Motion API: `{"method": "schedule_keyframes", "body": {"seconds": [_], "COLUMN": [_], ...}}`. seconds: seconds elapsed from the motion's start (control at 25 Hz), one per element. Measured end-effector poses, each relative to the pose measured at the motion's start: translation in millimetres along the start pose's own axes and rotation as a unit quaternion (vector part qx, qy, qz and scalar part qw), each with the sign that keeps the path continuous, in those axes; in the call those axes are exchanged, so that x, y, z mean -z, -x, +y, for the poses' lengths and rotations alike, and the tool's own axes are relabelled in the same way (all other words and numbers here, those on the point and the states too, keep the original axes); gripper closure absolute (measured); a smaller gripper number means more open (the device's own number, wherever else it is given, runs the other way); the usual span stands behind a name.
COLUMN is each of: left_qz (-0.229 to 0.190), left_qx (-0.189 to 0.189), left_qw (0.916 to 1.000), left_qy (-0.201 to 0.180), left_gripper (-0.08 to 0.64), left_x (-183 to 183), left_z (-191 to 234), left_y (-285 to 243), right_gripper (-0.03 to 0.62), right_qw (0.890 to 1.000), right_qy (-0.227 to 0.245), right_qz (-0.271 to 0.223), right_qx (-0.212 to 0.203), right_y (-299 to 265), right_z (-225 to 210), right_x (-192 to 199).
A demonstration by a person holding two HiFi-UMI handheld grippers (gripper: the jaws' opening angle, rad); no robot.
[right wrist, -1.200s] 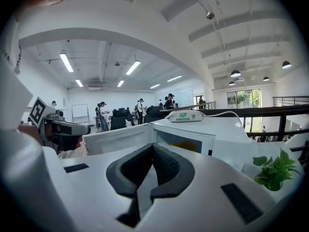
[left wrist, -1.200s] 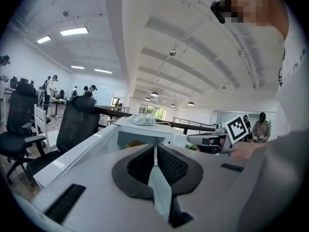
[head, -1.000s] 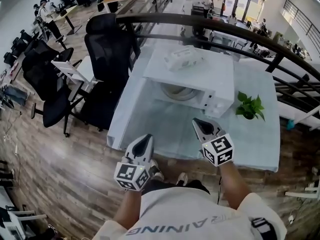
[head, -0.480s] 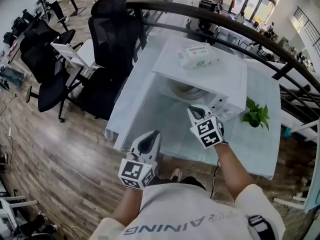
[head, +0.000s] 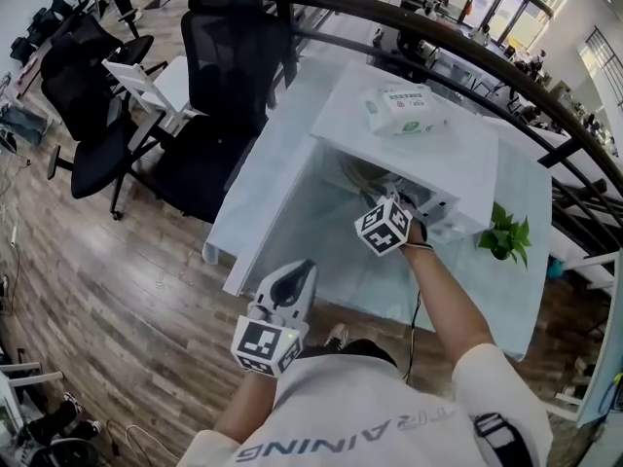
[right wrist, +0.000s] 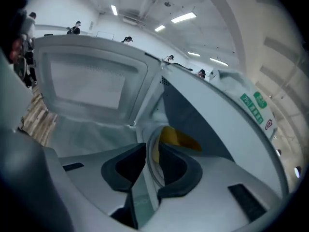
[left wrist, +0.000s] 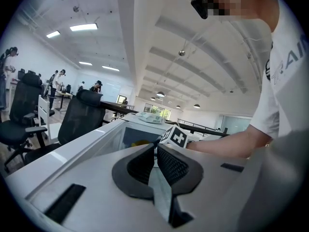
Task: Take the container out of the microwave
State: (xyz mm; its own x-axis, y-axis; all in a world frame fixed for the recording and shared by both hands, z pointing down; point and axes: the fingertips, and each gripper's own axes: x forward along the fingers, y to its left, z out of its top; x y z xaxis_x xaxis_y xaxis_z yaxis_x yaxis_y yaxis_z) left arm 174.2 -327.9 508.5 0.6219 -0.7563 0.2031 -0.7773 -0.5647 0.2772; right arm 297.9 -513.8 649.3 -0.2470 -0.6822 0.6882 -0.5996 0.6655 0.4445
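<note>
Right gripper view: container (right wrist: 151,140) between jaws

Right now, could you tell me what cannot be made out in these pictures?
Container: in the head view, hidden by the right gripper and the microwave top.
What the yellow in it is: right gripper view, partly behind the claw.
Packet print: head view, too small.
</note>
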Motion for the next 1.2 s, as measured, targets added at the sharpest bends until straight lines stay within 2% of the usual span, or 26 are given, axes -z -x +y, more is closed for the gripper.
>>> {"method": "schedule_keyframes", "body": {"seconds": [0.24, 0.6, 0.88, 1.2], "left_qz": [0.008, 0.012, 0.013, -0.001], "left_qx": [0.006, 0.009, 0.011, 0.007], "left_qw": [0.9999, 0.9999, 0.9999, 1.0], "left_qy": [-0.004, 0.002, 0.003, 0.002], "left_gripper": [0.512, 0.512, 0.512, 0.512], "left_x": [2.3, 4.4, 5.5, -4.0], "left_z": [-1.5, 2.8, 2.6, 6.0], "left_y": [2.0, 3.9, 8.5, 12.2], "right_gripper": [0.485, 0.486, 0.542, 0.557], "right_qw": [0.999, 0.996, 0.996, 0.997], "right_qy": [0.023, 0.032, 0.043, 0.059], "right_qz": [0.048, 0.077, 0.067, 0.04], "right_qx": [0.01, 0.033, 0.035, 0.014], "right_y": [-43.6, -67.2, -62.5, -23.7], "right_z": [-4.3, -9.2, -11.3, -2.4], "right_x": [18.7, 25.5, 20.6, -2.5]}}
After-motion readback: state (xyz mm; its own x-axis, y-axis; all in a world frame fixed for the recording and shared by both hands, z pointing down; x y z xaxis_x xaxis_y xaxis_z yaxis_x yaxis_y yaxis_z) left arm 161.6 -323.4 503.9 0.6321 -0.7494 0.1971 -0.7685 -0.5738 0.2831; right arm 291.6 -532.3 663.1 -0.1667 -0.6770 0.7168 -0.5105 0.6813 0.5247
